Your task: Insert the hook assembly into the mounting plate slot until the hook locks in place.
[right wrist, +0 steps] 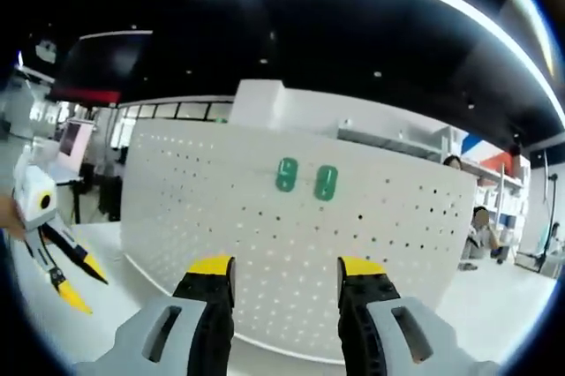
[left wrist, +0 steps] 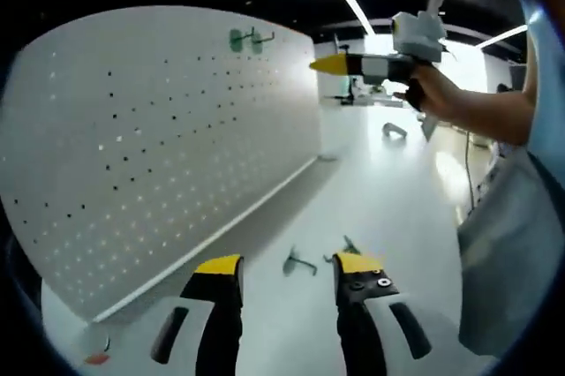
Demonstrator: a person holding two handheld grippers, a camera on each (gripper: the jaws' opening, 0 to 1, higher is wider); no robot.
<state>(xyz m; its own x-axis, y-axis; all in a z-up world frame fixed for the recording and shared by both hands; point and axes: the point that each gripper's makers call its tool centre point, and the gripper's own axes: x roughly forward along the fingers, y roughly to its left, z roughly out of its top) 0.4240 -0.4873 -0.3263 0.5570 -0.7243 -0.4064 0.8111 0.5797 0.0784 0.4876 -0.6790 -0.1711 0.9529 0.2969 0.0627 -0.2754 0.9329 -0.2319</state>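
In the left gripper view the pegboard point(left wrist: 168, 146) fills the nine o'clock side, standing upright on the white table point(left wrist: 388, 191). Two green hooks point(left wrist: 245, 39) already sit on the board near its top edge, at about eleven o'clock. Lower, at six o'clock, the left gripper point(left wrist: 287, 263) has its jaws spread with nothing between them, and two loose hooks point(left wrist: 300, 262) lie on the table just past its tips, between them. Another loose piece point(left wrist: 394, 131) lies farther off at two o'clock. The right gripper point(left wrist: 340, 63) is held high at one o'clock; only one yellow tip shows there.

In the right gripper view the left gripper point(right wrist: 75, 281) enters at nine o'clock, jaws apart. The right gripper point(right wrist: 287, 266) at six o'clock is also spread and empty, aimed at the board point(right wrist: 221, 208), where the two hooks point(right wrist: 305, 178) sit side by side at twelve o'clock.

By my reading two hooks are mounted; the ones on the table remain to be picked up and inserted.

Whether the mounted hooks are fully locked is too small to tell, and the board's lower corner is cut off.
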